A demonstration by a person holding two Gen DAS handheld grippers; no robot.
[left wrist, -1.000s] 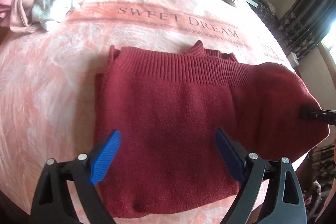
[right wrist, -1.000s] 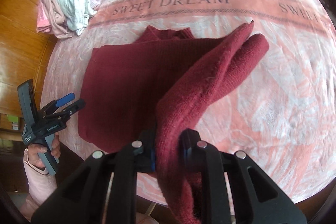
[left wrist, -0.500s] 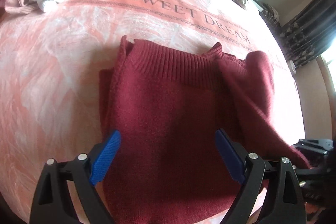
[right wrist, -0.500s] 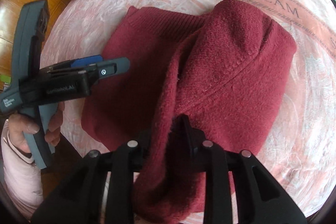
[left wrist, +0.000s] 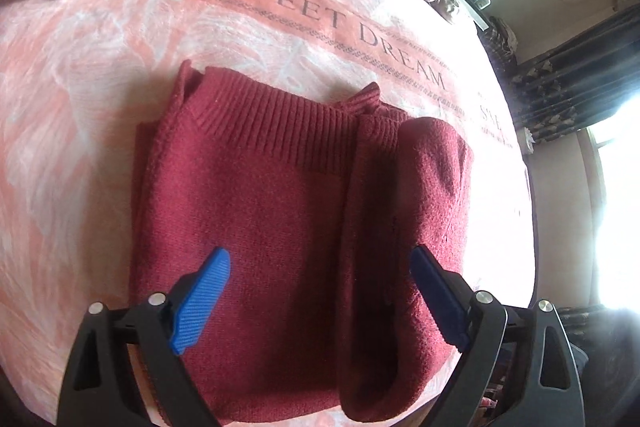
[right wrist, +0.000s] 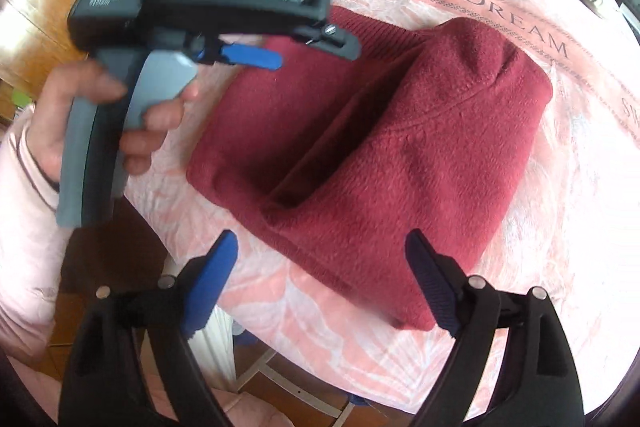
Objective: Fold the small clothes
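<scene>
In the left wrist view, the left gripper (left wrist: 316,291) was seen with its 2 blue fingers (left wrist: 200,301) spread wide and holding nothing, poised above the near half of the maroon sweater (left wrist: 256,211). The sweater was laid on the pink bedspread (left wrist: 80,75), ribbed collar toward the far side, so its long axis ran away from the fingers. A folded-over panel (left wrist: 420,227) was stacked along the sweater's right edge — a raised, uneven ridge lying just by the right-hand finger.

In the right wrist view, the right gripper (right wrist: 320,283) was likewise shown spread apart and empty, set just short of the sweater's near edge (right wrist: 360,267). The folded panel (right wrist: 432,147) was directly ahead of it, its length running forward and slightly right. The left gripper (right wrist: 248,55), held in the person's hand (right wrist: 92,119), was seen over the sweater's left side.

The right gripper was judged nearer the loose panel; the next fold would likely be taken along the near hem.
</scene>
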